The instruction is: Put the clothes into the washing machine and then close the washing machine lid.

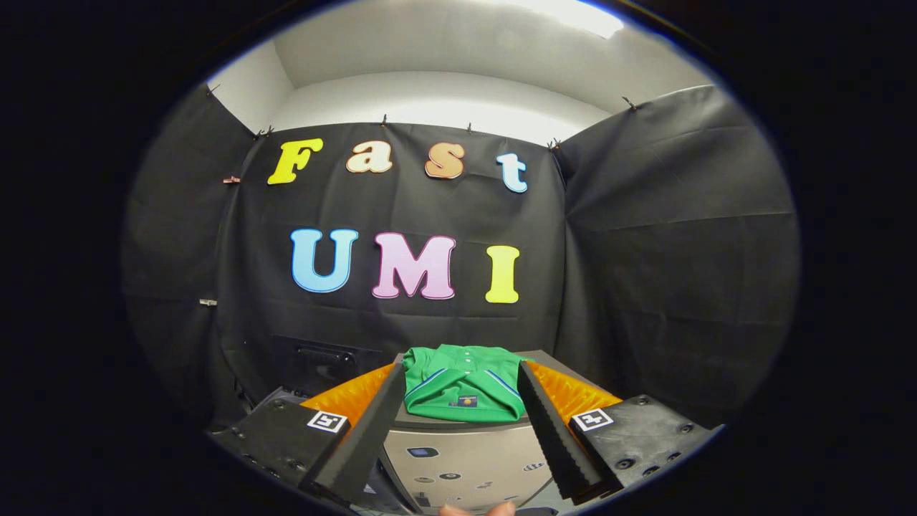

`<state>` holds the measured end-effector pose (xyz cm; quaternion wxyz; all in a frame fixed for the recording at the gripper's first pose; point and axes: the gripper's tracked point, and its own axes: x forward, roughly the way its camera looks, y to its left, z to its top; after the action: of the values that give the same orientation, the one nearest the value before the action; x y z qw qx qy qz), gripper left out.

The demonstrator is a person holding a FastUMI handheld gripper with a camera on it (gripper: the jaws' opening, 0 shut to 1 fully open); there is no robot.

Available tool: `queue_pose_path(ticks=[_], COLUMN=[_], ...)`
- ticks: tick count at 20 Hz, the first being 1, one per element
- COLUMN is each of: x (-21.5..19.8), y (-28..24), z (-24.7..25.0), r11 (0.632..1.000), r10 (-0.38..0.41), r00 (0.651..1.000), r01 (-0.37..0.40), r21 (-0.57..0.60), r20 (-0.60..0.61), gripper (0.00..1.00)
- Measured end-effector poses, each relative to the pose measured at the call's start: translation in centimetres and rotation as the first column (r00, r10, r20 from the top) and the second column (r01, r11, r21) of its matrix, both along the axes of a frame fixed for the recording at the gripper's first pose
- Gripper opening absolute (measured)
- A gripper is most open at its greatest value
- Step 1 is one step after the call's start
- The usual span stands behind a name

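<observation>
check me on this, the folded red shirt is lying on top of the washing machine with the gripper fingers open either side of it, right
Not quite: the shirt is green, not red. The gripper view shows it folded and lying on top of the washing machine, with the gripper open and its fingers spread to either side of the shirt, not pressing on it.

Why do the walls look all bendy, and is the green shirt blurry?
In the gripper view the fisheye lens curves the walls. The green shirt looks sharp, folded on the washing machine, just ahead of the open gripper. A bright ceiling light glares overhead, and the booth's far corners are dim.
</observation>
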<state>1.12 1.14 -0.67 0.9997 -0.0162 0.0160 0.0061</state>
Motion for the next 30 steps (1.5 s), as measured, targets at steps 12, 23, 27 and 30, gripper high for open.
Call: queue_pose_path(ticks=[12, 23, 27, 30], x=[6.2, 14.4, 18.2, 19.8], y=[-0.1, -1.2, 0.7, 0.8], z=[-0.7, -4.9, -6.7, -8.3], r11=[1.000, 0.996, 0.997, 0.998], r10=[0.022, 0.083, 0.076, 0.052], r00=[0.994, 0.924, 0.889, 0.857], r01=[-0.024, -0.063, -0.065, -0.059], r21=[-0.015, 0.064, 0.040, 0.003], r20=[-0.107, -0.374, -0.452, -0.512], gripper=[0.98, 0.98, 0.98, 0.98])
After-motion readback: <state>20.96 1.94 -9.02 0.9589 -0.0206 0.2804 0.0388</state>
